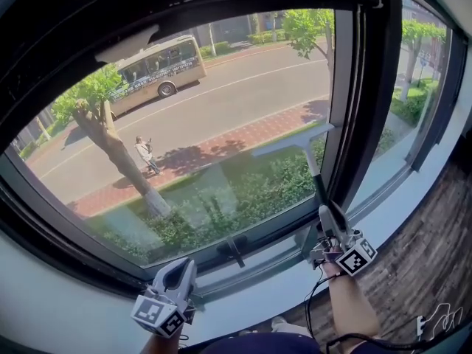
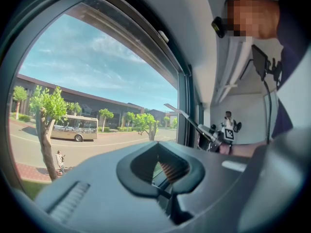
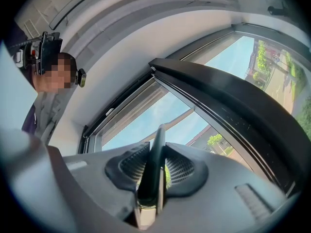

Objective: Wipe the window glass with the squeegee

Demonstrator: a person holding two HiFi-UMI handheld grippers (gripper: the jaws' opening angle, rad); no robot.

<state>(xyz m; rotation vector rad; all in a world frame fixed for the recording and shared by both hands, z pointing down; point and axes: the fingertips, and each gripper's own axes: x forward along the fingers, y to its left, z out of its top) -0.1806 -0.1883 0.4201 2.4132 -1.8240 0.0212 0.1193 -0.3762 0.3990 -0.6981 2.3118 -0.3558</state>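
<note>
I have the right tongs (image 1: pixel 327 216) clamped on the lower end of the squeegee (image 1: pixel 306 150), and the right gripper view shows the dark handle (image 3: pixel 154 169) pinched upright between the two ribbed pads. From there the handle runs up and away to the pale blade (image 1: pixel 293 140). The blade lies tilted across the right part of the window glass (image 1: pixel 199 124), close beside the dark frame (image 1: pixel 363 102). It looks laid against the pane, though I cannot tell for sure that it touches along its whole edge. The left tongs (image 1: pixel 179 270) hang low by the sill, drawn together with nothing between them.

I judge the squeegee to be light and stiff in the shaft, with a soft, yielding edge on the blade. Gripped this far down, the blade sits at the end of a long lever, so a small twist of my wrist may lift one corner off the glass and leave a streak. The smooth handle could also turn between the pads if I press hard. A hold nearer the head would give firmer control; from here I would press gently and evenly, since the glass is slick and rigid.
</note>
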